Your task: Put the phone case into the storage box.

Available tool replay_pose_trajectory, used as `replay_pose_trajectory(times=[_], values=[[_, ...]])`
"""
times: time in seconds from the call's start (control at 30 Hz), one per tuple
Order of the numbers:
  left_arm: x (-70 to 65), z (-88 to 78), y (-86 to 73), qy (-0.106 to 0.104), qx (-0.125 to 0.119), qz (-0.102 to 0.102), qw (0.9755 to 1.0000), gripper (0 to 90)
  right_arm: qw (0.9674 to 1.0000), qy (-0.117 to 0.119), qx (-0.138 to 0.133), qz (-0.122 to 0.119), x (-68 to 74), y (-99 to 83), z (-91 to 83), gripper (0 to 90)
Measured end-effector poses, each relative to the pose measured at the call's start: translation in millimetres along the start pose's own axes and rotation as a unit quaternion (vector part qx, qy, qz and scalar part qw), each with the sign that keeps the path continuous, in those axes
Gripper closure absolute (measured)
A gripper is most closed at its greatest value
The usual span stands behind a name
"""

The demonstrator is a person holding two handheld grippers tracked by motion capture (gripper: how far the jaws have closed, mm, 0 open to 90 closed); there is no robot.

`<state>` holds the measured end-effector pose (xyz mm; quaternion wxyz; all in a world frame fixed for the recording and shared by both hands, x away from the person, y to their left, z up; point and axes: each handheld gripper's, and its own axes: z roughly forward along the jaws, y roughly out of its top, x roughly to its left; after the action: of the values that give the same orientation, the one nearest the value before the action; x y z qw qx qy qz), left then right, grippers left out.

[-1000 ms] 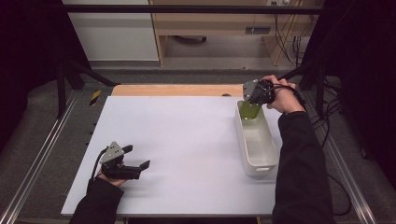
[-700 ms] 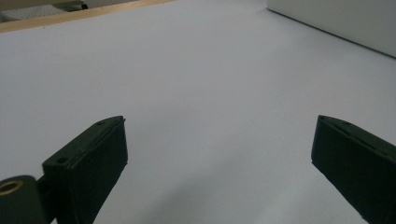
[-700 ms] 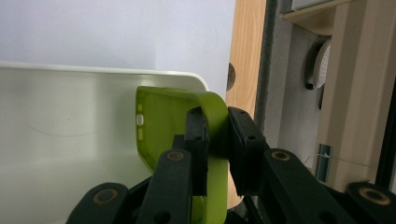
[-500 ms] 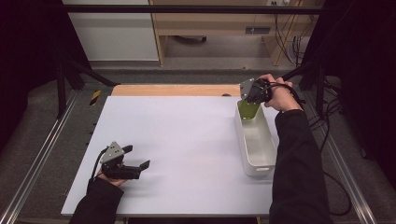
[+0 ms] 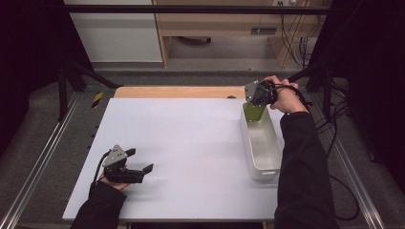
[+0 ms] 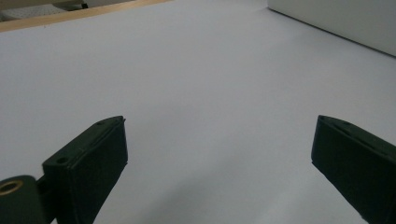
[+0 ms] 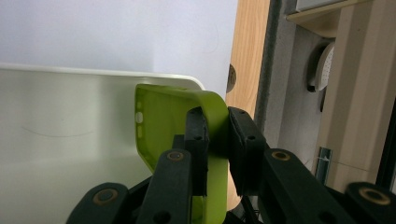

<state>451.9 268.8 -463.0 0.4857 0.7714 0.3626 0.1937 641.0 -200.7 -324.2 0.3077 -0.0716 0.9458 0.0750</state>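
High view: white table top [image 5: 191, 152], wide and bare across its middle, with a strip of wood [image 5: 176, 92] running along its far edge. Dark metal frame rails run down both long sides.

White tray [image 5: 261, 143], long and narrow, lies along the right edge of the table top, its far end near the far right corner. Inside is plain and pale. In the left gripper view its outer wall [image 6: 336, 23] shows at the upper right, well apart from that gripper.

Green phone case [image 5: 253, 112], soft-looking and lime coloured, stands at the far end of the tray, tilted against the end wall, its lower part inside the tray. In the right gripper view the case [image 7: 173, 116] has its hollow side turned toward the tray's inside, with small cutouts along one edge and rounded corners.

Right gripper [image 5: 259, 94] is over the far end of the tray, held in a hand with a dark sleeve reaching up along the right edge. In the right gripper view the right gripper [image 7: 217, 140] has both jaws pressed together on the case's rim, one pad inside the case wall, one outside.

Left gripper [image 5: 141, 162] rests low near the near left corner of the table top, pointing toward the right. In the left gripper view its jaws stand wide apart with bare table top [image 6: 187, 84] between them.
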Motion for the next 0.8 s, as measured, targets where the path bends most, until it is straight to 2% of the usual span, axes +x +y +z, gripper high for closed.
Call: replay_pose_trajectory(times=[0.47,0.8], values=[[0.1,0.2,0.0,0.000,0.000,0.000,1.0000,3.2,1.0000,0.008,0.006,-0.001,0.5,0.2,2.4,78.9],[0.2,0.2,-0.1,0.000,0.001,0.000,1.0000,3.2,0.9999,0.004,0.010,0.001,0.1,-0.7,4.7,78.7]])
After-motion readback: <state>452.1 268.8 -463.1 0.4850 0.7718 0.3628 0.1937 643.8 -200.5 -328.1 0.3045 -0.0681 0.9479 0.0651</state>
